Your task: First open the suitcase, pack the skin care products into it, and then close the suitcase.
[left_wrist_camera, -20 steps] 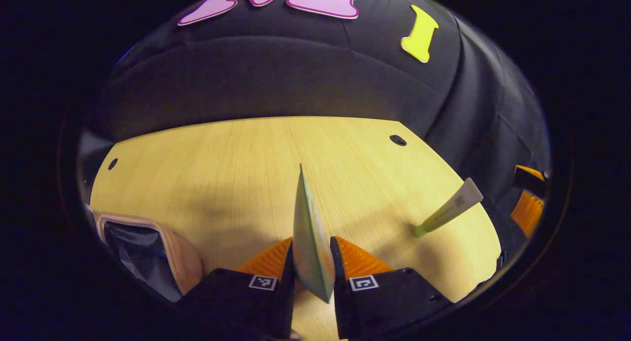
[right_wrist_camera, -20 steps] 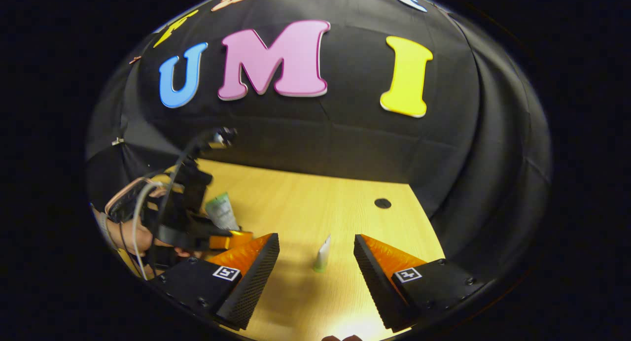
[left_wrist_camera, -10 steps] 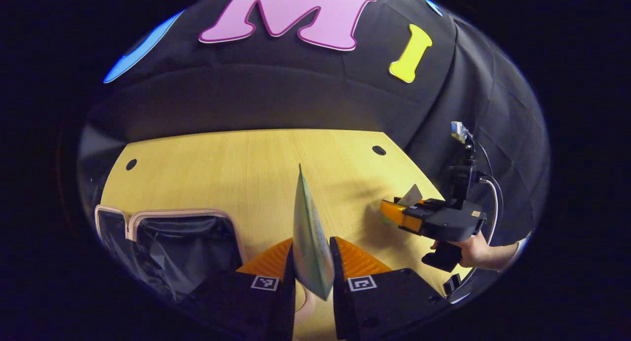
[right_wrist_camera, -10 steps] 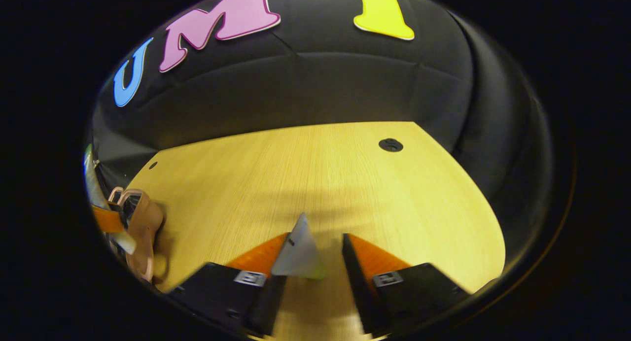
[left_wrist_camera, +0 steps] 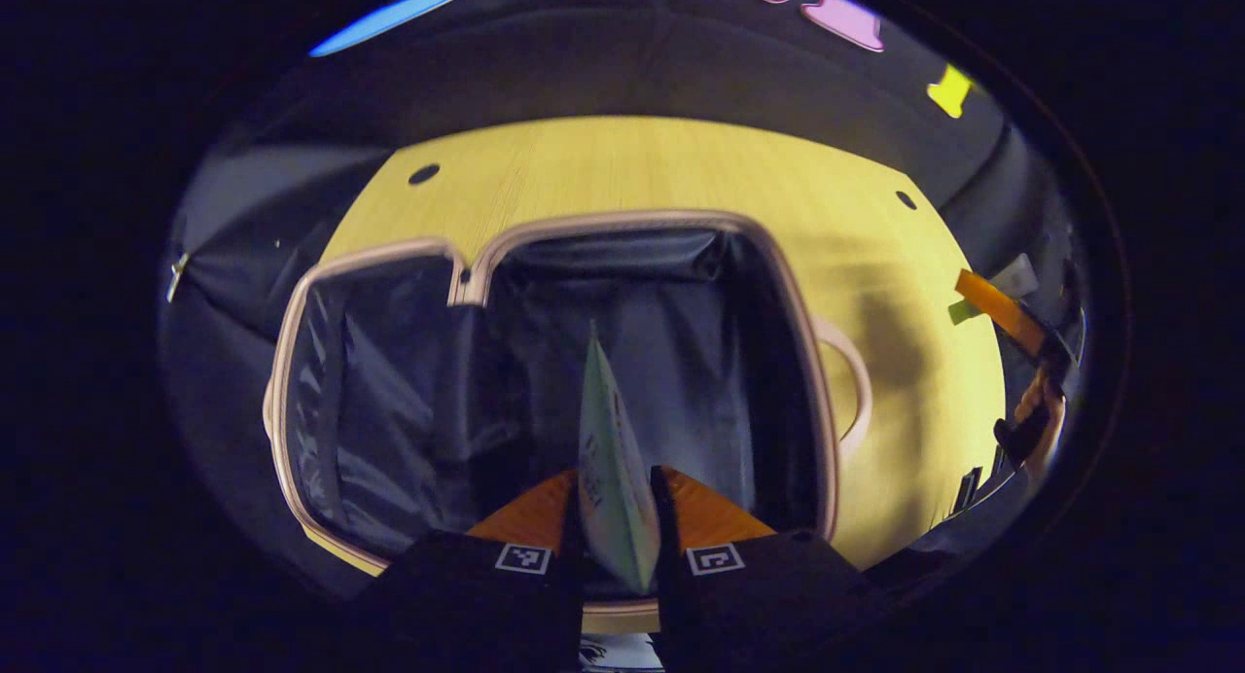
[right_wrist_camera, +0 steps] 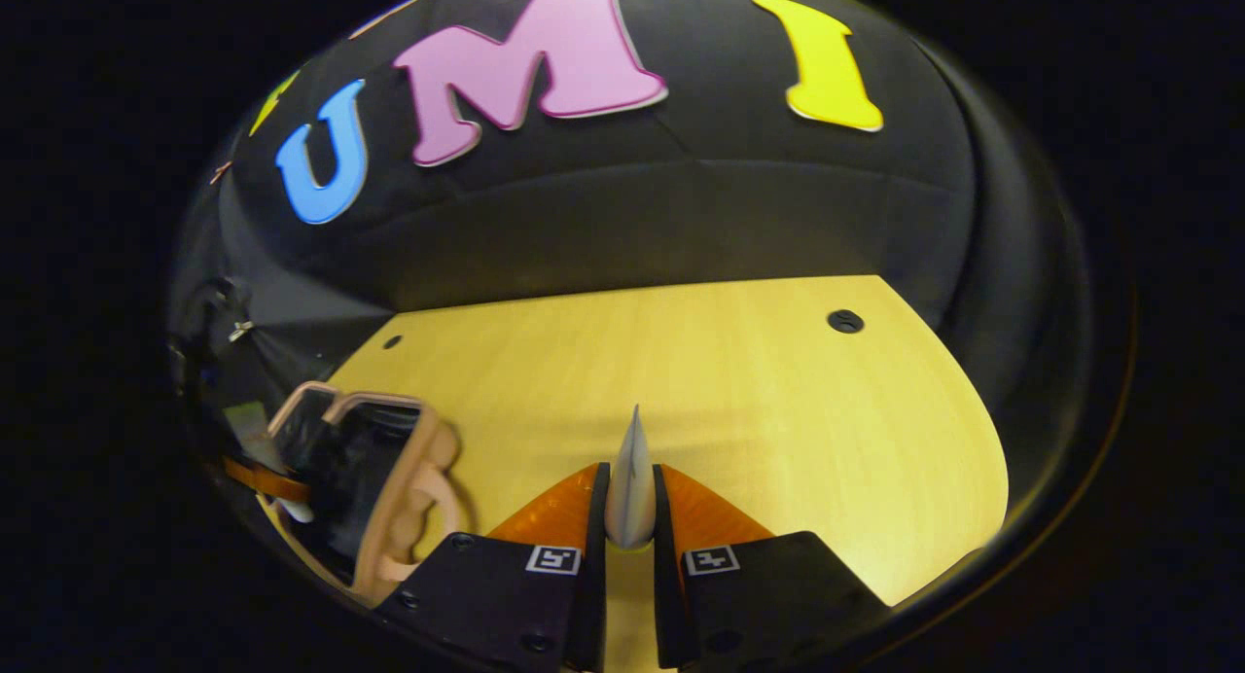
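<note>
Suitcase [left_wrist_camera: 545, 235] lies open on the table [left_wrist_camera: 681, 167], seen from above in the left gripper view: a pale pink rim runs round two dark, fabric-lined halves, and a pink handle [left_wrist_camera: 851, 391] sticks out from its right side. My left hand-held gripper [left_wrist_camera: 615, 527] hangs over the right half, its two fingers closed on a flat, pale green tube [left_wrist_camera: 608, 459] of skin care product that stands on edge between them, its thin crimped end pointing away from me. At the far right edge of that view I can make out part of the other hand-held gripper and the hand [left_wrist_camera: 1036, 420] holding it, well apart from the suitcase.

In the right gripper view, my right hand-held gripper [right_wrist_camera: 629, 517] is closed on a second tube [right_wrist_camera: 630, 483], slim and whitish with a green tinge at its lower end, gripped upright between both fingers with its narrow end pointing forward. It hangs above bare yellow wood of the table [right_wrist_camera: 778, 410]. The suitcase [right_wrist_camera: 409, 459] sits at the lower left of this view, open, its pink handle [right_wrist_camera: 423, 503] facing my gripper. I can see the other gripper's finger [right_wrist_camera: 263, 478] and its tube [right_wrist_camera: 243, 420] at the suitcase's far side, though both are small and dim
</note>
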`<state>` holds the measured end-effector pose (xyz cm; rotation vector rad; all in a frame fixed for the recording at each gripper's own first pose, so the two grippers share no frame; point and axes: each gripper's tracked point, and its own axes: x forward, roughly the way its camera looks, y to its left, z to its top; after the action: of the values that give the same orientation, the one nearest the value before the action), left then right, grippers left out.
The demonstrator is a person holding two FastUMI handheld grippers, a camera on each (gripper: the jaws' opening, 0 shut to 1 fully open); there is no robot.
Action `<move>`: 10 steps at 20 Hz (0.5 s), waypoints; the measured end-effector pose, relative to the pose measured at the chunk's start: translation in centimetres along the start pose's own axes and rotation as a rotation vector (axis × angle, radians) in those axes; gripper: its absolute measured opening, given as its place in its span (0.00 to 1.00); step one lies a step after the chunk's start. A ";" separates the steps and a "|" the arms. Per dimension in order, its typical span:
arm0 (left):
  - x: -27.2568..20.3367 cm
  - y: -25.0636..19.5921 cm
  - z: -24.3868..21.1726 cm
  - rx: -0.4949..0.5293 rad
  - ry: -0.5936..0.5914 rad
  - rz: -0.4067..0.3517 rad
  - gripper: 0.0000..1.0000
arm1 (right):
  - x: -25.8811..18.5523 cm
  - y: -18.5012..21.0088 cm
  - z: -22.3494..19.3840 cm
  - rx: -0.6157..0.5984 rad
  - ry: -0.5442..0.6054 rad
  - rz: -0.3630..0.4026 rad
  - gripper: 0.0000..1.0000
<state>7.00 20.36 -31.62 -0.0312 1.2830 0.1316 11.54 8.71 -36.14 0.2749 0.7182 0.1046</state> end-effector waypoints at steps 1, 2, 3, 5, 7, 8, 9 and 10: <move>0.6 0.8 -0.8 -0.014 0.035 0.005 0.36 | -0.9 2.5 0.0 -0.018 -0.001 0.041 0.24; 1.5 1.9 -1.8 -0.017 0.068 0.025 0.37 | -1.8 4.7 0.1 -0.042 0.001 0.076 0.24; 2.3 2.8 -2.5 -0.013 0.090 0.045 0.39 | -2.7 6.7 -0.2 -0.074 0.004 0.104 0.24; 3.2 3.4 -3.1 -0.029 0.108 0.053 0.40 | -4.0 10.7 -0.9 -0.119 0.011 0.167 0.24; 3.4 2.9 -3.5 -0.051 0.096 0.021 0.41 | -4.6 14.2 -2.2 -0.157 0.039 0.215 0.24; 3.1 2.8 -3.3 -0.052 0.085 -0.008 0.45 | -4.6 15.9 -3.1 -0.166 0.062 0.238 0.24; 2.5 2.5 -3.3 -0.055 0.070 -0.030 0.46 | -4.5 17.1 -3.8 -0.165 0.084 0.254 0.24; 2.1 2.2 -3.2 -0.062 0.051 -0.050 0.59 | -4.3 18.4 -4.6 -0.158 0.110 0.272 0.24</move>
<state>4.29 22.37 -34.39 -0.1205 1.3275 0.1287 5.25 26.55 -31.54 0.2158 0.7745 0.4358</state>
